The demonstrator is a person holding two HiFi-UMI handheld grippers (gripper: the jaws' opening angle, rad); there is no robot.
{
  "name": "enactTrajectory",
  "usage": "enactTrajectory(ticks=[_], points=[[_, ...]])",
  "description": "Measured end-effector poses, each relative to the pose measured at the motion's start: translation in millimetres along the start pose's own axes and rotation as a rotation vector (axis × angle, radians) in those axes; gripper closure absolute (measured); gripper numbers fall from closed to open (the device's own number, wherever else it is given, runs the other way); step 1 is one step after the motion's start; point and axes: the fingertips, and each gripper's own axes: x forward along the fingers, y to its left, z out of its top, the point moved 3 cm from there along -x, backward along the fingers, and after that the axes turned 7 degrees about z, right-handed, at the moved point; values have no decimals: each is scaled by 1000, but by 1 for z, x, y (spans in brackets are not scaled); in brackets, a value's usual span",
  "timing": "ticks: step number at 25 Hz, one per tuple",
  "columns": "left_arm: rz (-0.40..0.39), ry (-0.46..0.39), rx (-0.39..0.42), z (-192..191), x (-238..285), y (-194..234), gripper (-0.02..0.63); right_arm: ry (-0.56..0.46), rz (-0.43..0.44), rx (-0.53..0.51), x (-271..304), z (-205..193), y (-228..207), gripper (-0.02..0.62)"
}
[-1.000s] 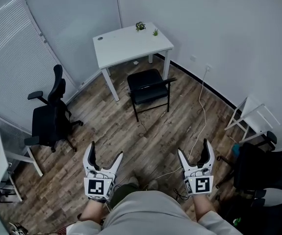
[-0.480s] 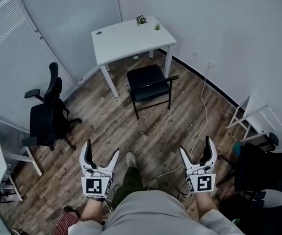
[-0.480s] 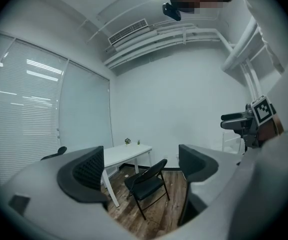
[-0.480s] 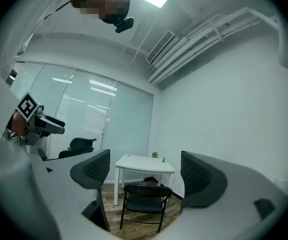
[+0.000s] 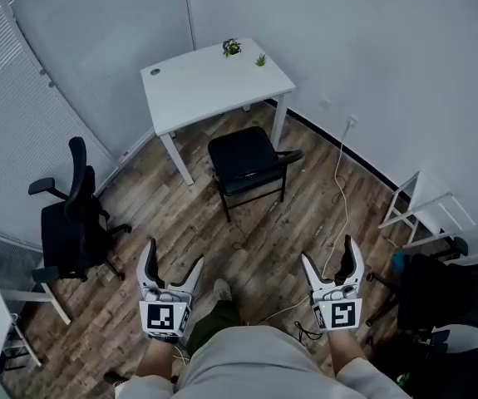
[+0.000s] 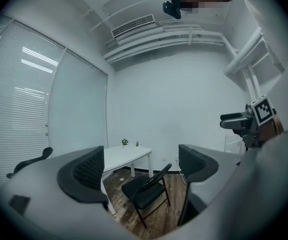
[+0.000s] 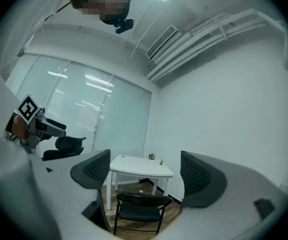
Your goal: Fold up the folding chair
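**Step in hand.** Approach, as I judge it. I have nothing gripped, and the folding has not begun.

**Item 1: folding chair (image 5: pixel 245 160).** It stands open on the far side of the floor, just in front of the table and well apart from both grippers. The frame is thin black tube with slim legs. The seat is flat, squarish and matte black, and looks padded. The backrest is a narrow curved bar on the chair's right side.

**Item 2: left gripper (image 5: pixel 174 256).** It is held low and near, beside my left leg. Its fingers are spread wide with nothing between them. The pads are dark and ribbed.

**Item 3: right gripper (image 5: pixel 328 252).** It is held likewise at the near right, released and empty. Its own view frames the chair between the pads.

**Item 4: table (image 5: pixel 214 81).** It has a smooth white top and white legs, and sits in the far corner. Two small potted plants (image 5: pixel 232 47) stand at its far edge.

**Item 5: floor (image 5: pixel 189 223).** Grey-brown wood-grain planks. A thin pale cable (image 5: pixel 342 181) trails across it on the right.

**Item 6: office chair (image 5: pixel 68 214).** Black with a wheeled base, at the left.

**Next move.** I think I need to close the distance first, minding the cable. Then one gripper should take the backrest while the other lifts the seat's front edge to swing it up. The tube looks smooth and narrow, so I expect it needs a firm, centred clamp.
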Motion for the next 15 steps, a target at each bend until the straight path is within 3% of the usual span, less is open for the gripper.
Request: enactTrajectory(ticks=[15], points=[[-166, -3, -3, 0, 137, 92, 149, 53, -126, -19, 125, -2, 14, 175]])
